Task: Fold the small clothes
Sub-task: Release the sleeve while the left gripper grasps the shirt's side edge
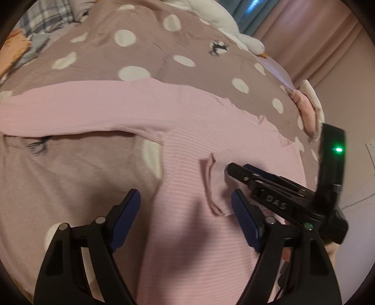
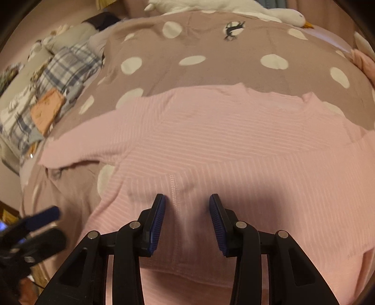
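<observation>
Where spread on the bed (image 2: 211,47), a pink top (image 2: 234,140) is seen beneath both tools: left tool (image 1: 185,206) wide, right tool (image 2: 187,208) wide, nothing held.

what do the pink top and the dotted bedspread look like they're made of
Pink top: looks like soft ribbed knit, matte; fine parallel ribs and a stitched seam show. Dotted bedspread: probably woven cotton-like cloth, matte, with flat white dots and faint creases; exact fibre unclear.

A home bedroom: a bed (image 2: 211,70) under a mauve cover with white dots, a white goose toy (image 2: 234,7) along its far edge, plaid bedding (image 2: 68,65) and pink curtains (image 1: 311,40) beside it.
</observation>
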`<state>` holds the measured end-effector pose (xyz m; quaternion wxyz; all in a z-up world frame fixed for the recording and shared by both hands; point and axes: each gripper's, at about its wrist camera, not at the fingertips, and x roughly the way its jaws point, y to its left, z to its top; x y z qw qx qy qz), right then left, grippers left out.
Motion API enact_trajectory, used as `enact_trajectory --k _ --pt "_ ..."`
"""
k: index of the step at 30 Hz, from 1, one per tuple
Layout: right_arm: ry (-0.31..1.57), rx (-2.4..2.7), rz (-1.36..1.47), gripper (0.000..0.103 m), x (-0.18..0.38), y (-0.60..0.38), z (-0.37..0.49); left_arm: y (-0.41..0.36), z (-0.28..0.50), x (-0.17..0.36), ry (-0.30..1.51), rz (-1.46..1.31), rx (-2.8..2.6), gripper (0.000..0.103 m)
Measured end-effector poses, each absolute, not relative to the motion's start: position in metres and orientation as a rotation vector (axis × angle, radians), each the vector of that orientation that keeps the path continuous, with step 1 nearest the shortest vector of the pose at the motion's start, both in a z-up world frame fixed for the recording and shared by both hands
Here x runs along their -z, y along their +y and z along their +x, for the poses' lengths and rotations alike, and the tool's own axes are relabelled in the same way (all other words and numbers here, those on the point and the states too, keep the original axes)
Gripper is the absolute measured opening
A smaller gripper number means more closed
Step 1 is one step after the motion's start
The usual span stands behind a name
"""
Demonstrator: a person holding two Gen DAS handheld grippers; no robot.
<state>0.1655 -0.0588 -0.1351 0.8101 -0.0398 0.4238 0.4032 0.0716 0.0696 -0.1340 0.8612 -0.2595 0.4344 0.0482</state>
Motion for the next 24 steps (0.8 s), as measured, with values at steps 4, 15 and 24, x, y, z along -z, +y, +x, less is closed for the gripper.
enact_trajectory --k 4,15,24 --pt "0.857 -0.764 -0.065 0.042 0.123 -0.092 0.168 0.055 0.092 0.142 0.932 -0.542 -0.031 0.071" --pt "0.828 -0.522 0.084 0.042 0.115 -0.187 0.188 0.023 0.134 0.174 0.986 -0.575 0.102 0.051" --pt "0.875 -0.436 0.195 0.042 0.137 -0.232 0.194 0.015 0.138 0.181 1.001 -0.601 0.117 0.008"
